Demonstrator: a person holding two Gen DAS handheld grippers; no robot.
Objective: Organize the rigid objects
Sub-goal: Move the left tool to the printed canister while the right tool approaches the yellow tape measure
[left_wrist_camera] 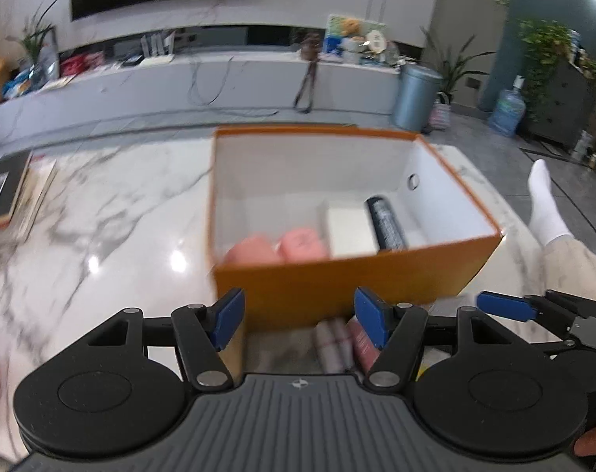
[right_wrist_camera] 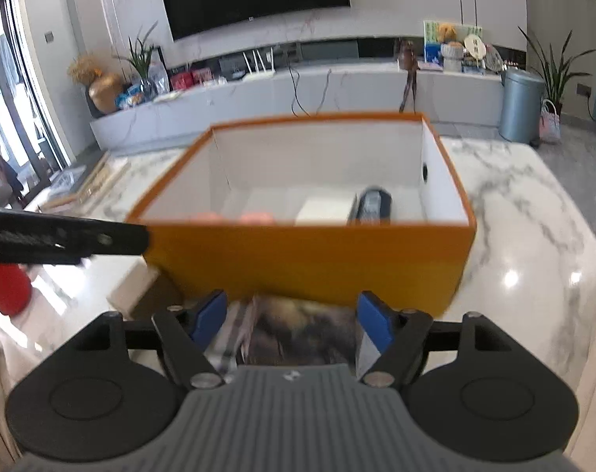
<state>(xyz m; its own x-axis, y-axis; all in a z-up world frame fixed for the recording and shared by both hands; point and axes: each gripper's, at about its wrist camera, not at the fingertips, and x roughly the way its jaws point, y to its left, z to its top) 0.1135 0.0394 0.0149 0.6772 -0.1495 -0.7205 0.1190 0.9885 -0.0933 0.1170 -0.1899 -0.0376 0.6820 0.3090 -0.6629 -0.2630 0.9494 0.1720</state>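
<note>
The open orange cardboard box (right_wrist_camera: 306,259) sits mid-table on the white marble tabletop (right_wrist_camera: 534,244), holding a black cylinder (left_wrist_camera: 388,224), a white block (left_wrist_camera: 351,228) and two pink rounded pieces (left_wrist_camera: 276,247). These look stiff and light; the cylinder may roll, so grip across its middle. Both the left gripper (left_wrist_camera: 298,322) and right gripper (right_wrist_camera: 292,324) angle downward before the near wall, jaws spread, clasping nothing.

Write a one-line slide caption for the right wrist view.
Right gripper open above a dark patterned box, facing an orange box holding pink items, a white box and a black cylinder.
</note>
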